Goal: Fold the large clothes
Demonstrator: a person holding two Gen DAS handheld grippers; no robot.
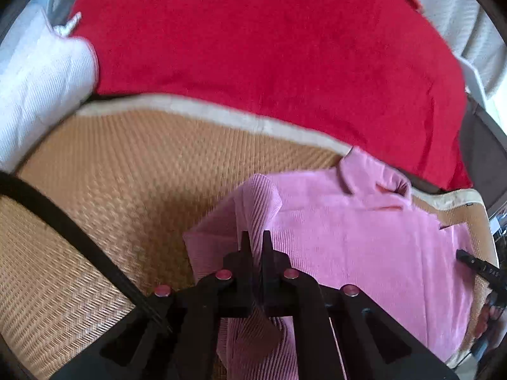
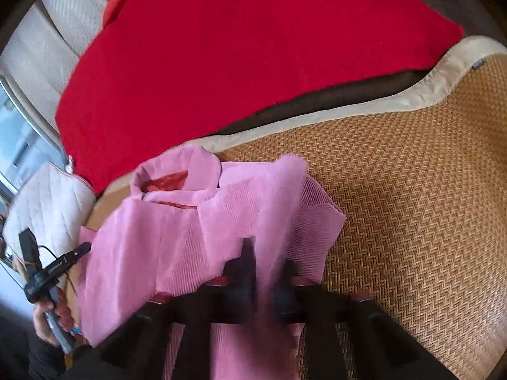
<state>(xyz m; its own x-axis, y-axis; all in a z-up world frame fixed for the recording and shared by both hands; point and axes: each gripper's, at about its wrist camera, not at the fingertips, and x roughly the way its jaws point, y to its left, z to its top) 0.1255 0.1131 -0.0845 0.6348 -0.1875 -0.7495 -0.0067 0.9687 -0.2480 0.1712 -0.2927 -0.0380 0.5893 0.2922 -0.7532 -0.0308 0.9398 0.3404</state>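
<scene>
A pink ribbed shirt [image 1: 364, 237] lies on a woven tan mat [image 1: 126, 174], collar [image 1: 374, 180] at the far side. My left gripper [image 1: 256, 237] is shut on a raised fold of the shirt's left edge, and cloth hangs between its fingers. In the right wrist view, which is blurred, the same pink shirt [image 2: 164, 237] has a lifted flap running up through my right gripper [image 2: 266, 253], which is shut on it. Each gripper shows in the other's view: the right one [image 1: 475, 264] at the shirt's right edge, the left one [image 2: 63, 262] held by a hand at the left.
A large red blanket [image 1: 253, 47] covers the surface beyond the mat [image 2: 412, 190]. White quilted cushions [image 1: 41, 79] [image 2: 47, 202] sit beside it. A black strap [image 1: 63, 221] crosses the mat on the left. The mat's beige border [image 2: 317, 117] runs along its far edge.
</scene>
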